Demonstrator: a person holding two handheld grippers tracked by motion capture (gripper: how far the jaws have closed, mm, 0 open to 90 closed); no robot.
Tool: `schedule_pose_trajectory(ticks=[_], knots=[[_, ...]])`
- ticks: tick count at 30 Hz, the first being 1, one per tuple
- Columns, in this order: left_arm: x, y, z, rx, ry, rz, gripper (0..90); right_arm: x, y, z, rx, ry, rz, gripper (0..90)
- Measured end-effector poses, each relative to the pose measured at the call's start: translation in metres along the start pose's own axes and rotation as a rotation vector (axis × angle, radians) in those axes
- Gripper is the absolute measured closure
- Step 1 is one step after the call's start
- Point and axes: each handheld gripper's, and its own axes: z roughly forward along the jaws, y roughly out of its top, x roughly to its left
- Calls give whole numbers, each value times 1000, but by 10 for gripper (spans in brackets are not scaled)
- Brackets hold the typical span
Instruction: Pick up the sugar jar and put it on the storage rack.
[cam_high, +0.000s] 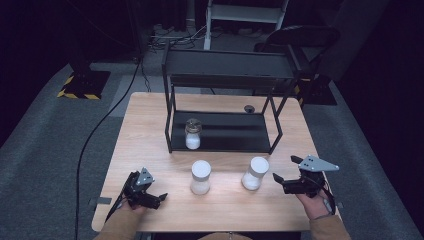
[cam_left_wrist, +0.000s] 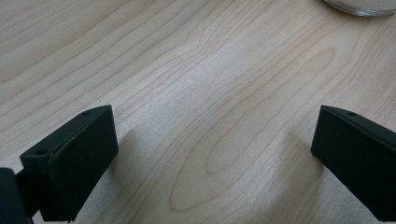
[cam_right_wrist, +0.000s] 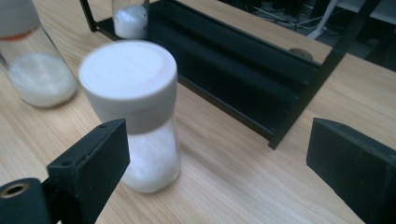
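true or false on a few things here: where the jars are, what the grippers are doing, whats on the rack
1. Two white-capped jars stand on the table in front of the black rack. True: the left jar and the right jar stand upright on the table, apart from the rack.
2. The rack's lower shelf holds no jar. False: a third jar with white contents stands at its left end.
3. The right gripper is clamped on a jar. False: its jaws are open, with the right jar beside one jaw, not gripped.
4. The left gripper is open over bare wood. True.
5. One jar lies on its side. False: all three stand upright.
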Motion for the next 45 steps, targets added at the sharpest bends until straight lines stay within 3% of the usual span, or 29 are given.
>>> schedule_pose_trajectory(ticks=[10,25,45], knots=[[2,-1,0,0,-9,9,2,5,18,-3,-36,54,7,57],[3,-1,-1,-1,-10,13,1,17,47,19,-40,156,-52,57],[3,-1,-1,-2,-11,12,1,36,82,50,-37,225,-112,56]])
